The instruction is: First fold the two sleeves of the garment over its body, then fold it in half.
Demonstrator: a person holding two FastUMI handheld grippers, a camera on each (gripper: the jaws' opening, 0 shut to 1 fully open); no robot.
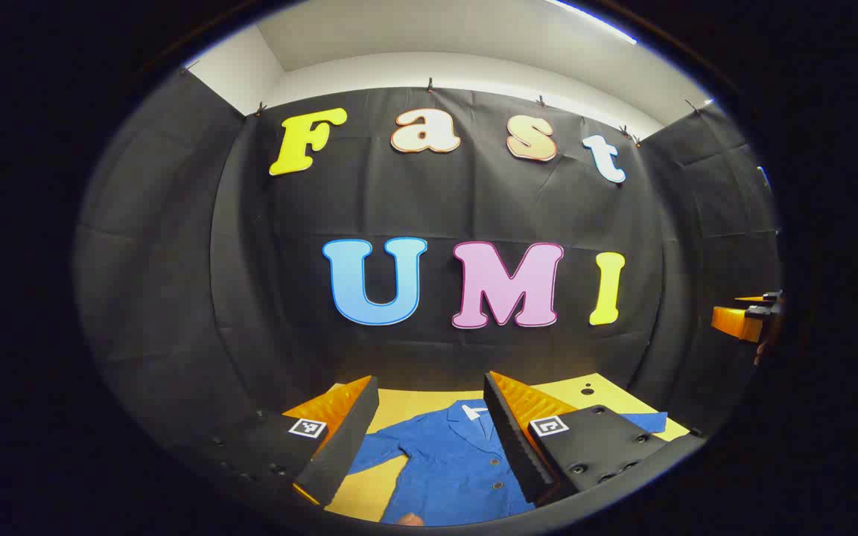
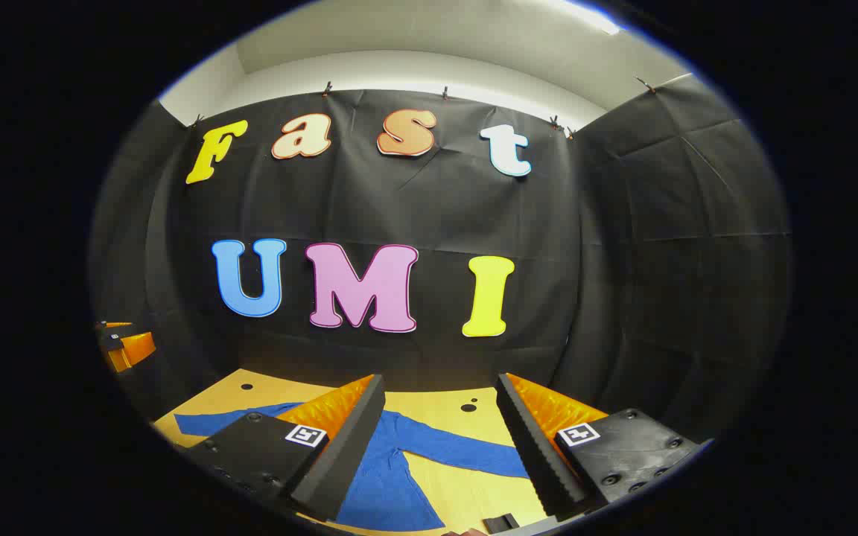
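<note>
A blue button-up shirt lies flat on the yellow table, collar toward the back wall and both sleeves spread out sideways. My left gripper hovers above it, open, with nothing between its fingers; the collar and chest show in the gap. In the right gripper view the shirt lies below, one sleeve stretching right and the other left. My right gripper is open and holds nothing, above that sleeve.
The booth's black cloth wall rises just behind the table. The right gripper shows at the far right of the left gripper view; the left gripper shows at the left edge of the right gripper view. A small dark object sits at the table's near edge.
</note>
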